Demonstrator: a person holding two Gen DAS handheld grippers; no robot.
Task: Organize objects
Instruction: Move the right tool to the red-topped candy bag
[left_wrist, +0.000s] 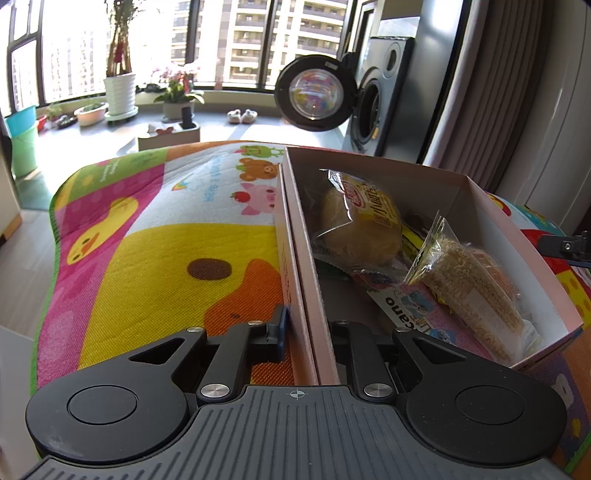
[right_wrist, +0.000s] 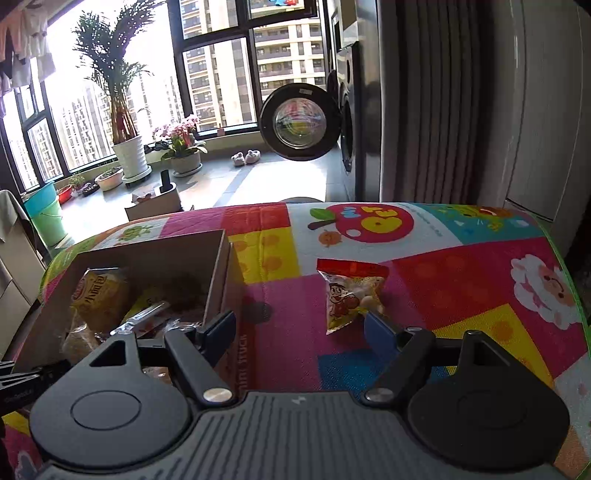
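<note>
While jaws wide apart, right gripper (right_wrist: 301, 328) just beside red snack packet (right_wrist: 351, 291) on mat (right_wrist: 461, 280).

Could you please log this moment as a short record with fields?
surface: patterned play mat
container: open cardboard box on the mat
box contents: wrapped bun, sesame snack pack and other packets
outside the box: red snack packet, flat on the mat to the box's right
left hand-held gripper: straddles the box's near left wall, one finger outside, one inside
right hand-held gripper: open, right fingertip close to the red packet, holding nothing
</note>
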